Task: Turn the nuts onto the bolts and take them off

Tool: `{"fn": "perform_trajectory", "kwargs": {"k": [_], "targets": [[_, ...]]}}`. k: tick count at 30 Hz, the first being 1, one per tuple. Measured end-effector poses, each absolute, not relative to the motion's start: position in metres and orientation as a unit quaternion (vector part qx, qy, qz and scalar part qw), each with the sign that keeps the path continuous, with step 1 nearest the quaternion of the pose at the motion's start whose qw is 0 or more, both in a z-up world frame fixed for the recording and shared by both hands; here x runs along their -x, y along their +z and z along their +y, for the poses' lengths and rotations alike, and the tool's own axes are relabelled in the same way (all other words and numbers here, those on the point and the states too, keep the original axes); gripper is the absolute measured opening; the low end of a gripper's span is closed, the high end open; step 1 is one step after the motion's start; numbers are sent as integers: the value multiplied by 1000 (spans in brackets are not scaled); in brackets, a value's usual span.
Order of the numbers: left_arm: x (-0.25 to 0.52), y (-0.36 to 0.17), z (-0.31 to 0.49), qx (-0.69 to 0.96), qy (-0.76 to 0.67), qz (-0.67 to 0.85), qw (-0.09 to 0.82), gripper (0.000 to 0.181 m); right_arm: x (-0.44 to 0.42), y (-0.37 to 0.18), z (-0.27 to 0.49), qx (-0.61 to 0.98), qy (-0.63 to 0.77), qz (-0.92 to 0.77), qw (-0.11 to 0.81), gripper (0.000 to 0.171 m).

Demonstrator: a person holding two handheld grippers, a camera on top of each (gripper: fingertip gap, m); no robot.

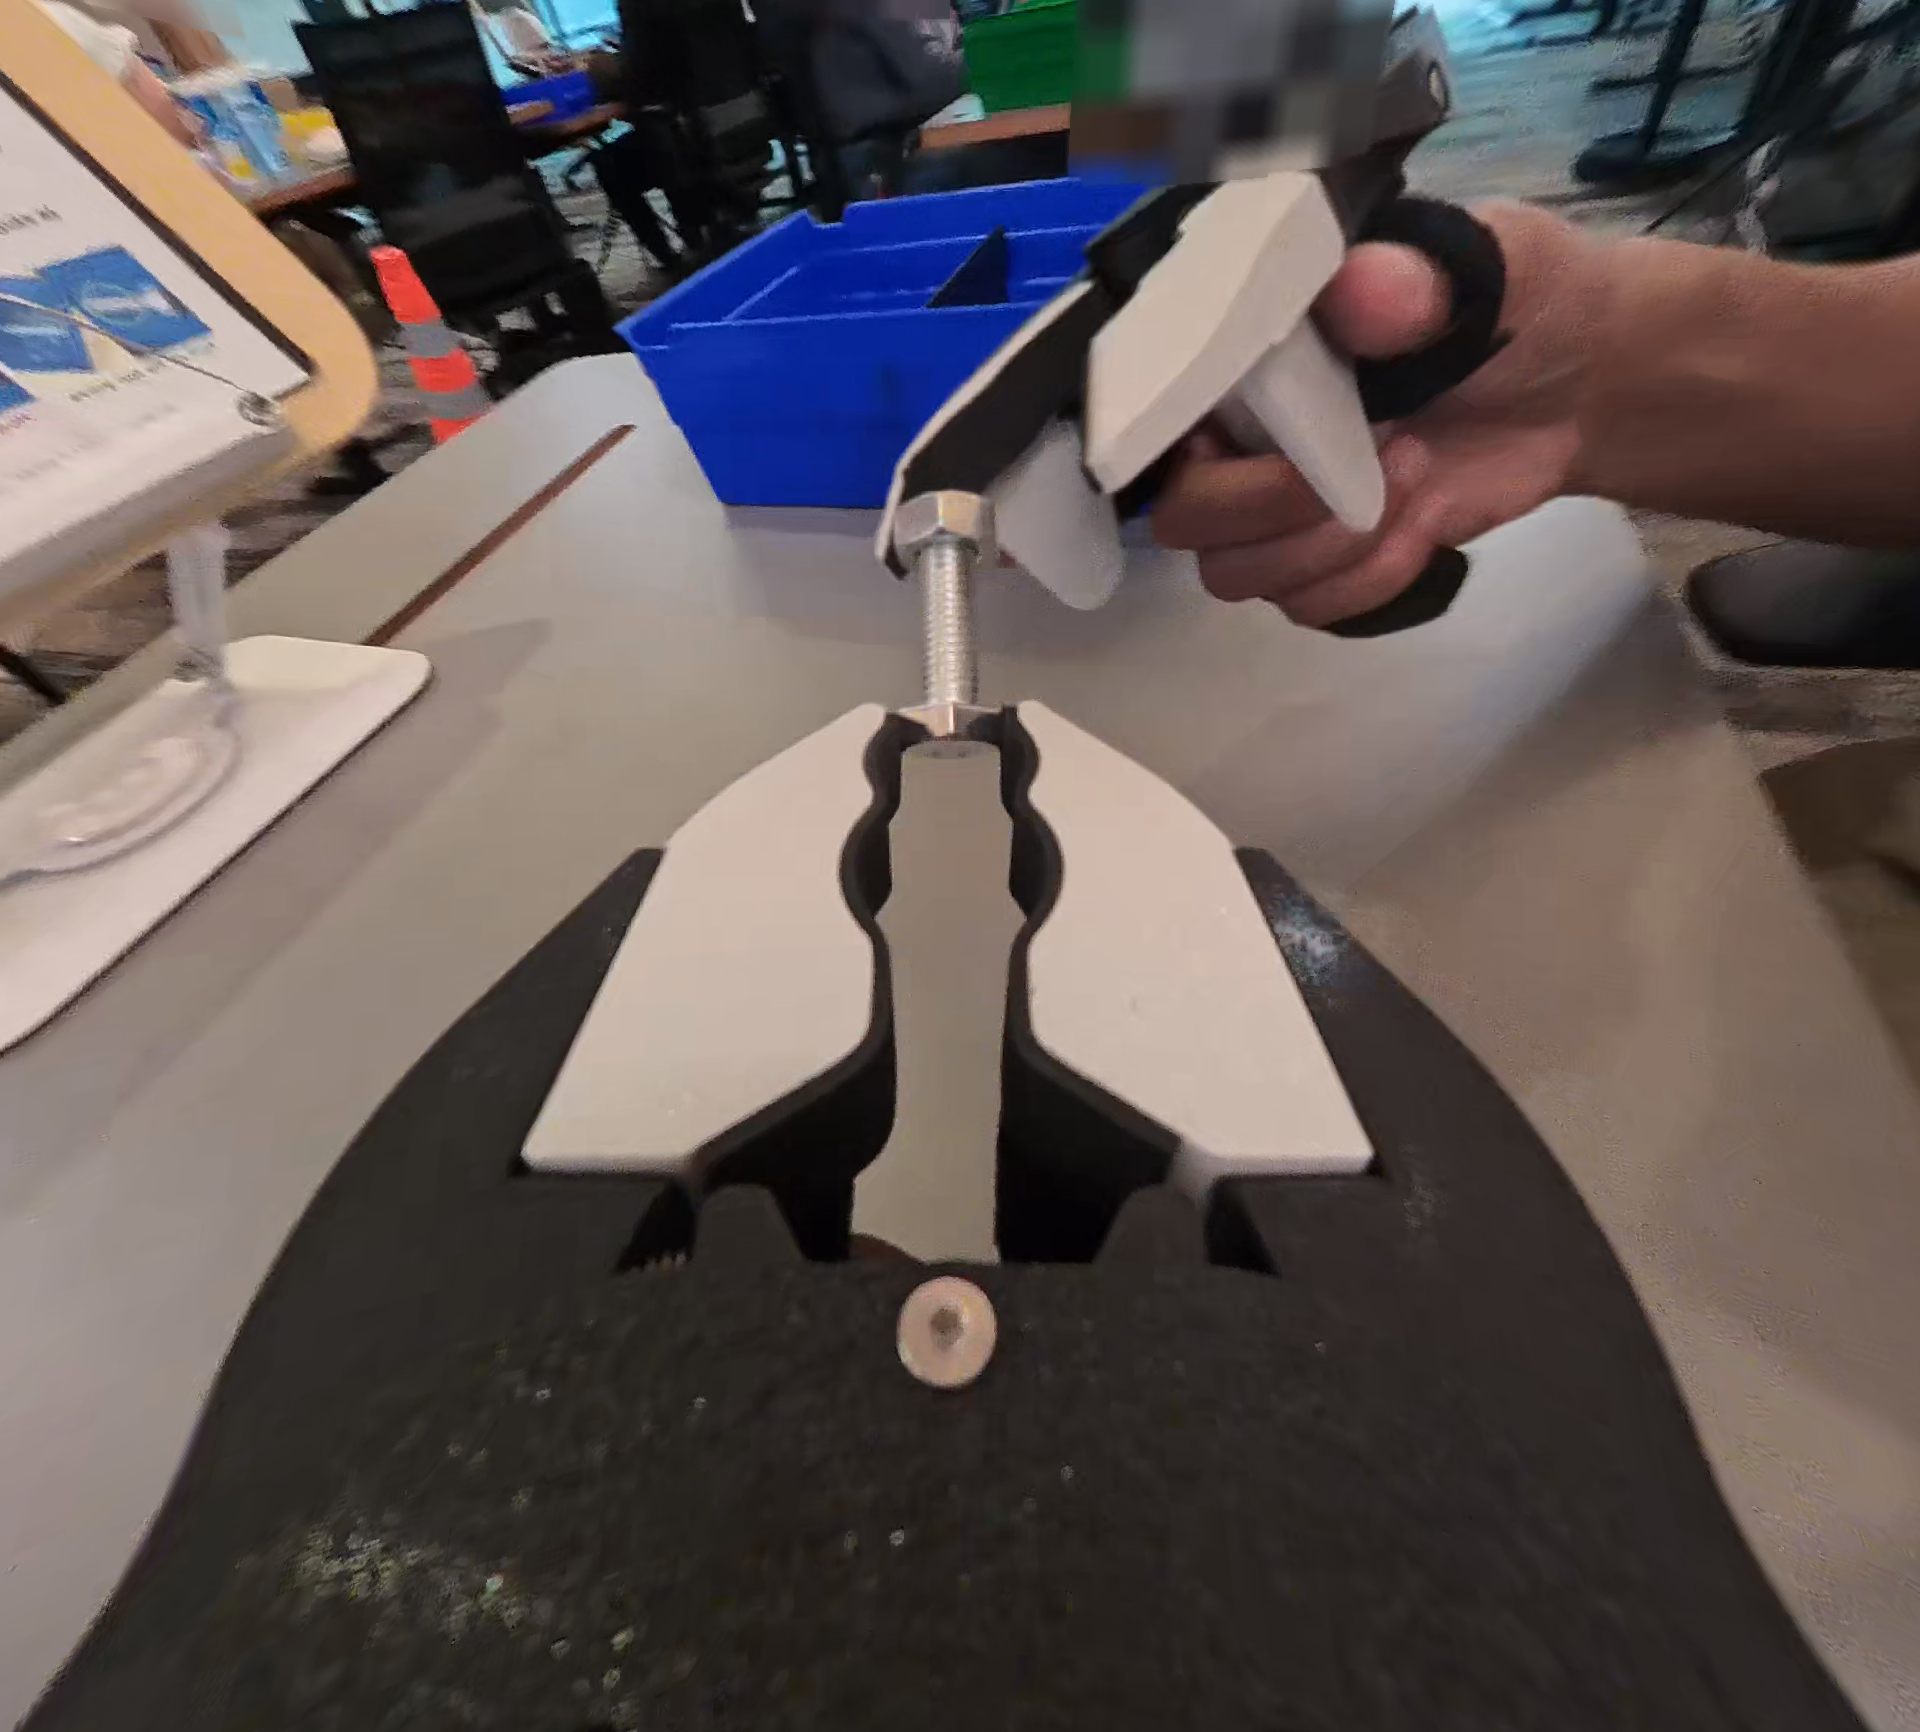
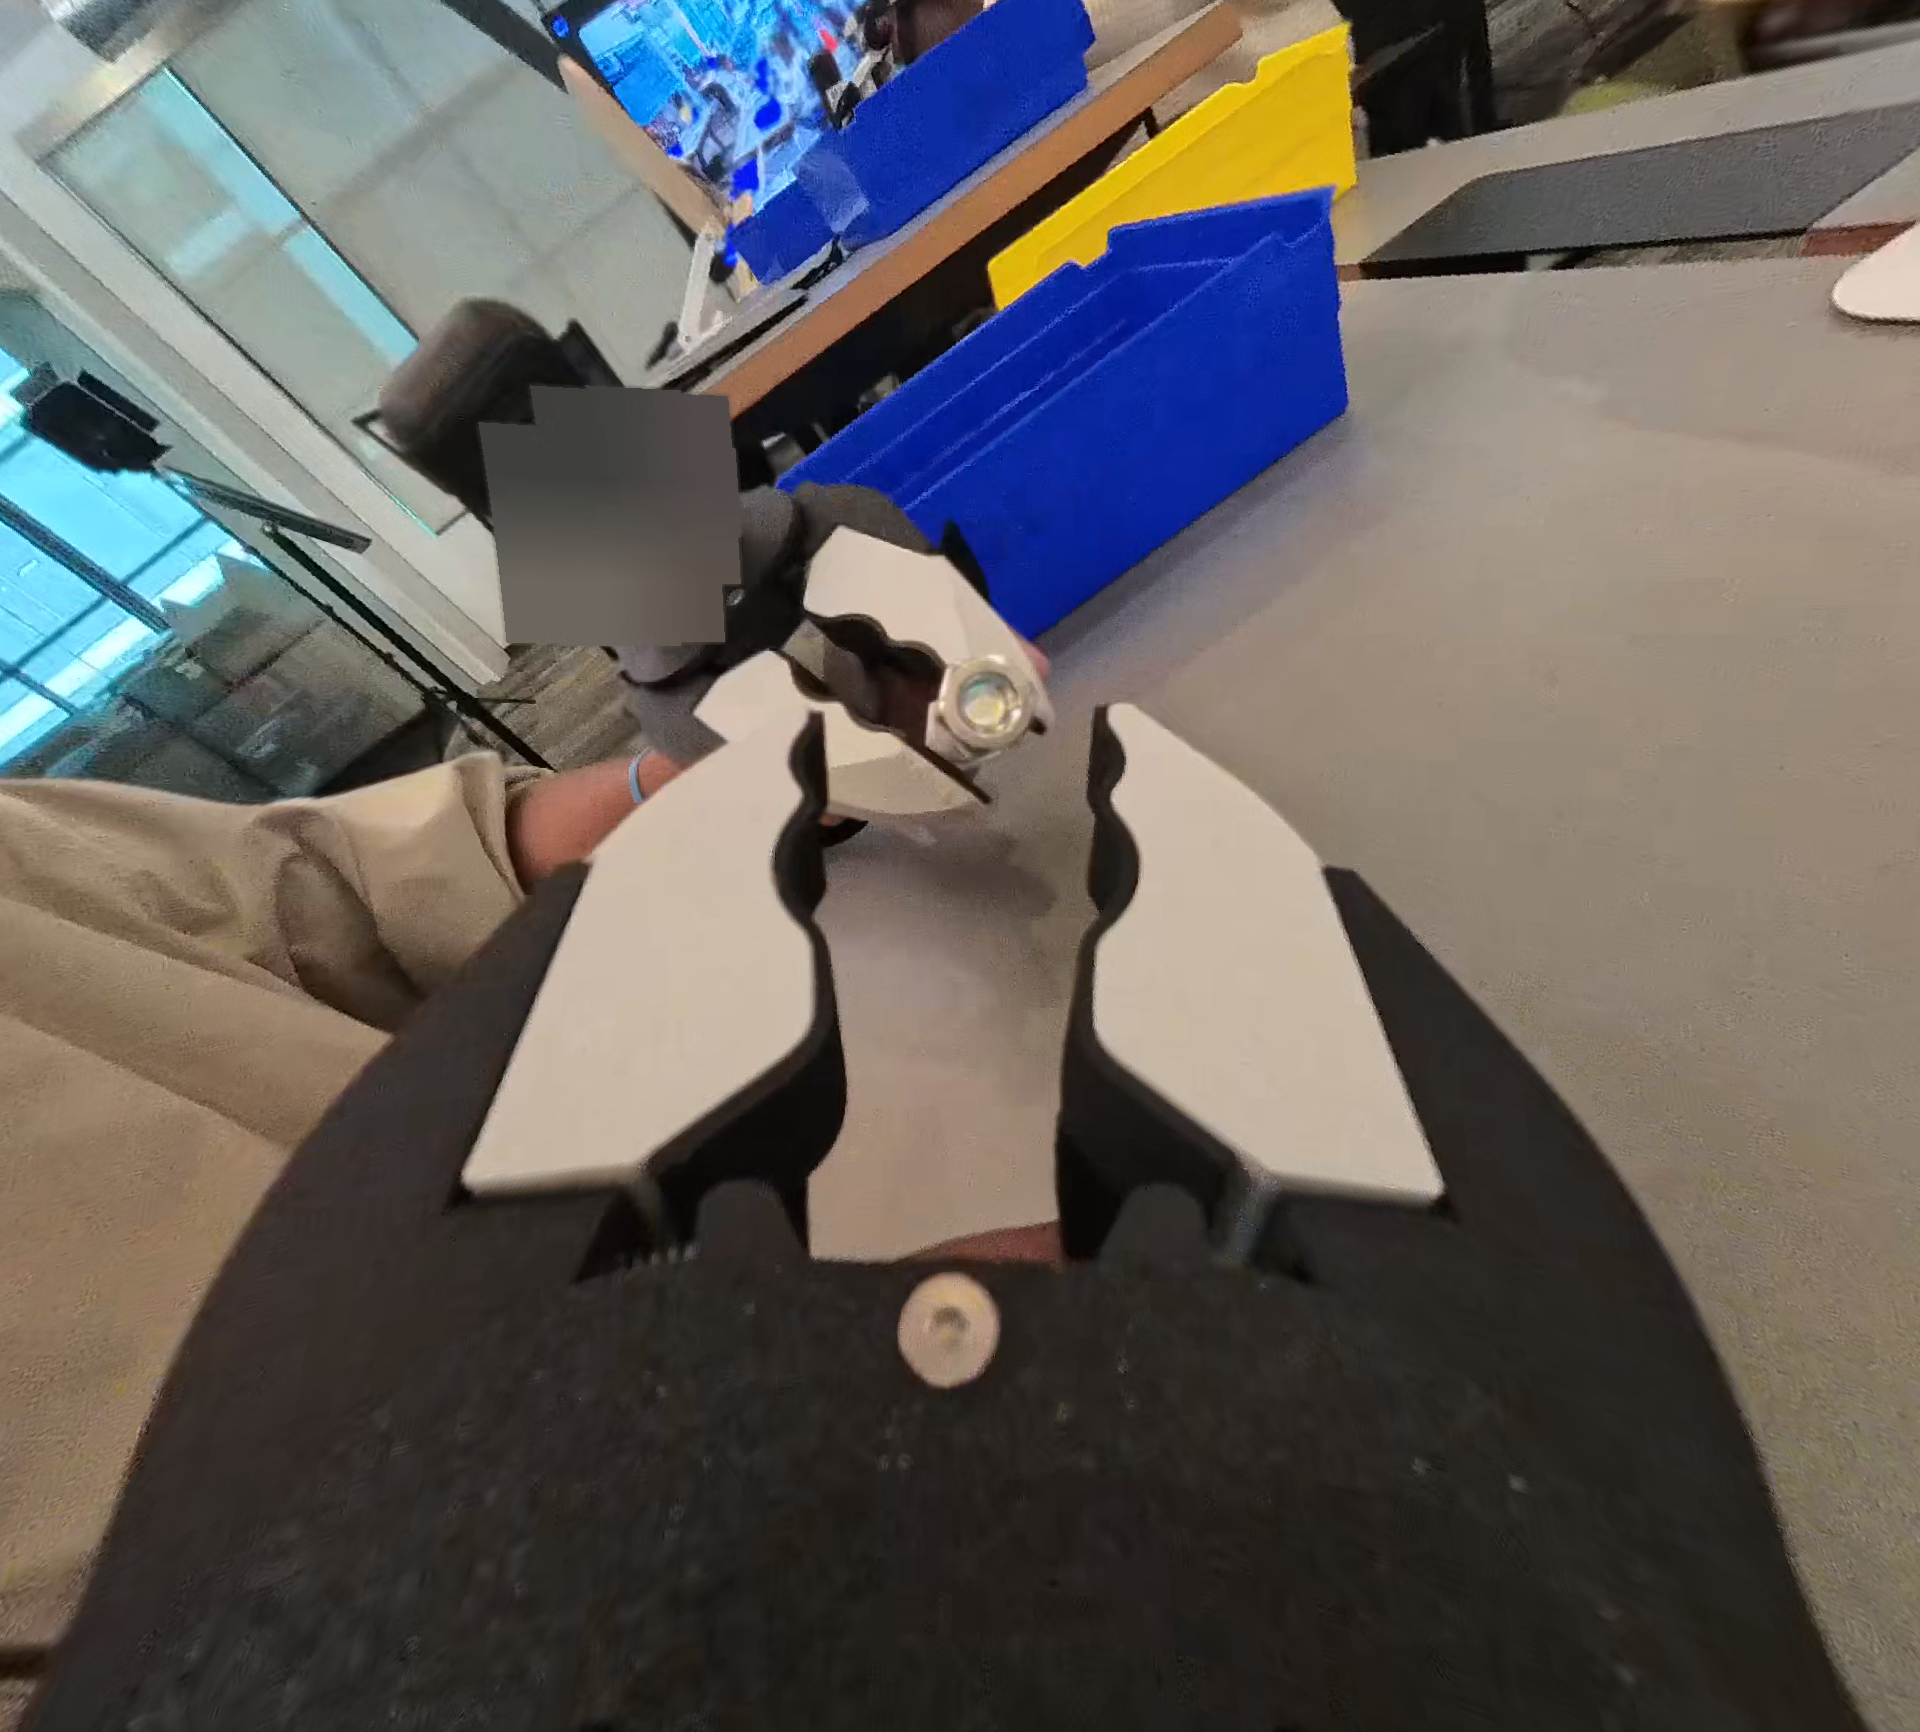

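Observation:
A silver bolt (image 1: 945,633) stands upright above the grey table (image 1: 644,622). My left gripper (image 1: 951,728) is shut on its hex head at the bottom. A silver nut (image 1: 940,524) sits at the top end of the thread. My right gripper (image 1: 961,529), held by a hand, reaches in from the right with a finger on each side of the nut. In the right wrist view the nut (image 2: 987,706) faces me end-on between the tips of my open right gripper (image 2: 956,726), with gaps on both sides. The left gripper's fingers (image 2: 894,607) hold the bolt behind it.
A blue bin (image 1: 821,363) stands on the table behind the bolt, also in the right wrist view (image 2: 1122,425), with a yellow bin (image 2: 1195,155) beyond. A sign on a white-based stand (image 1: 260,726) is at the left. An orange cone (image 1: 426,332) stands on the floor. My left and right fingertips are right by each other.

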State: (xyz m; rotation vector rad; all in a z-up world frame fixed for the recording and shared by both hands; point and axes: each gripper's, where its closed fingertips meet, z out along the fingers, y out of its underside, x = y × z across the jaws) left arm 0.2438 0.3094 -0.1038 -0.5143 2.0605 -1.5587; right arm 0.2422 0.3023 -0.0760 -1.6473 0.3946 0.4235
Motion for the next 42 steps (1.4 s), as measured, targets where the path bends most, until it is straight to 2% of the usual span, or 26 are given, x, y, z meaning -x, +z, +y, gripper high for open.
{"fn": "perform_trajectory", "kwargs": {"k": [2,5,9,21,25,30,31,34,37,41,42], "targets": [[-243,-109,306,180,-560,766,259,18,-247,-85,302,725,183,199,633,48],[-243,-113,303,180,-555,768,265,18,-243,-97,306,745,178,194,613,19],[-239,-113,301,181,-565,771,229,18,-239,-95,306,761,130,140,620,18],[-184,-83,283,157,-703,677,-152,17,-197,-72,292,775,63,-222,589,18],[-170,-80,280,138,-710,654,-222,17,-184,-69,289,757,49,-311,572,18],[-184,-79,286,158,-715,657,-179,17,-196,-68,295,779,55,-251,572,23],[-187,-79,288,162,-716,659,-163,17,-198,-68,297,780,57,-231,579,36],[-201,-81,292,180,-712,673,-90,17,-205,-70,302,785,89,-142,597,60],[-220,-88,298,202,-687,698,26,18,-221,-77,306,780,107,-20,616,65],[-241,-98,307,208,-621,730,196,17,-234,-70,304,708,183,145,667,58],[-241,-101,306,201,-606,739,214,18,-239,-70,303,691,194,178,673,58]]}}
